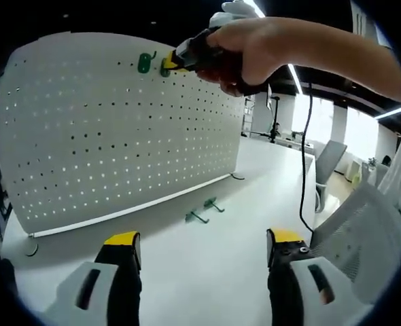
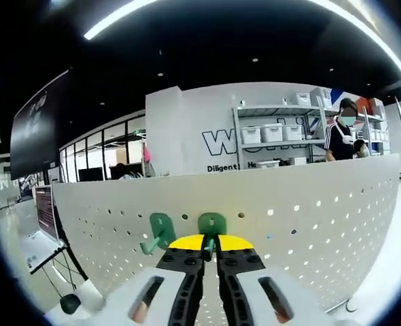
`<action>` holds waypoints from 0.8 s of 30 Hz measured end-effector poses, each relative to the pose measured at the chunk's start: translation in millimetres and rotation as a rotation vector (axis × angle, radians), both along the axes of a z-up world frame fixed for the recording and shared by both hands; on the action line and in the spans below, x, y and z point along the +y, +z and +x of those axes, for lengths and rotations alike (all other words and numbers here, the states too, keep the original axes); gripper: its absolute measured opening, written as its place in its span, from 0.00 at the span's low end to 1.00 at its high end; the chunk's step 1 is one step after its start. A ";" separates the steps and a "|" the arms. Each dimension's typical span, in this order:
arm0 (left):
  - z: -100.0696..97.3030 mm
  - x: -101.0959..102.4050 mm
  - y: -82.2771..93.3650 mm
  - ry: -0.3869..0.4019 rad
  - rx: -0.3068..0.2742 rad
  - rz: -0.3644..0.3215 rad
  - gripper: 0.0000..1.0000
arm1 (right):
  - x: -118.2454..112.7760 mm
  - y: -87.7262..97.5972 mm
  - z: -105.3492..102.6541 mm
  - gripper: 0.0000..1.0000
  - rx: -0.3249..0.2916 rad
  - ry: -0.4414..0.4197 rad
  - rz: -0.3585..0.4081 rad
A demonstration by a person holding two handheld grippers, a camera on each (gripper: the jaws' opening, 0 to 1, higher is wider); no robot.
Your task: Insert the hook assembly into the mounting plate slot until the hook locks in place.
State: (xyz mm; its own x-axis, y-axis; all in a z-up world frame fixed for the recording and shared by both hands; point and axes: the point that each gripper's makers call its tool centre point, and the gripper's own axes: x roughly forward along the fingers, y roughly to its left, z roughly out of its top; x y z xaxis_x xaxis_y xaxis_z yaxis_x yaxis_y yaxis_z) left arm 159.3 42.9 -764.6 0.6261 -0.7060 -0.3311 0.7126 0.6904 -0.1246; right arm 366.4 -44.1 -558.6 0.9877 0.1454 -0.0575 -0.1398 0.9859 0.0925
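Observation:
A white pegboard (image 1: 119,129) stands upright on the white table. One green hook (image 1: 145,62) hangs near its top edge. Beside it, a person's hand holds my right gripper (image 1: 173,61) against the board, shut on a second green hook (image 1: 165,68). In the right gripper view that held hook (image 2: 212,225) sits between the yellow-tipped jaws of my right gripper (image 2: 211,243), pressed to the pegboard (image 2: 309,217), with the hung hook (image 2: 158,232) just left of it. My left gripper (image 1: 204,243) stands open low over the table, nothing between its jaws. Two more green hooks (image 1: 204,209) lie on the table.
The table (image 1: 255,204) stretches right of the board. A black cable (image 1: 302,156) hangs from the right gripper. A mesh chair back (image 1: 363,231) stands at the right. A person (image 2: 340,136) stands by shelves behind the board.

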 end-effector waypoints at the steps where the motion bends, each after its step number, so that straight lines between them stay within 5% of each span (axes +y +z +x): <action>1: 0.2 0.5 -0.1 0.002 0.000 0.002 0.78 | 0.9 -0.3 -1.7 0.04 -0.002 0.011 -0.013; 11: 0.9 3.3 0.0 0.010 -0.004 0.005 0.79 | 7.5 -13.3 -13.0 0.20 -0.008 0.126 -0.125; 15: 0.8 4.1 -0.2 0.012 -0.003 0.004 0.79 | 9.0 -18.2 -16.1 0.37 -0.007 0.157 -0.121; 24: -0.2 3.9 -1.7 0.010 0.002 0.011 0.79 | 19.5 -13.7 -22.8 0.55 -0.058 0.227 -0.122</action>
State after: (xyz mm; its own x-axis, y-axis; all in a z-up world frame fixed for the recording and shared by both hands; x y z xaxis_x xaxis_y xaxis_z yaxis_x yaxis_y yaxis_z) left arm 159.1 46.7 -766.3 0.6325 -0.6958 -0.3403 0.7053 0.6990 -0.1182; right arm 343.6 -24.6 -572.3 0.9327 0.3591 -0.0327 -0.3602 0.9321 -0.0393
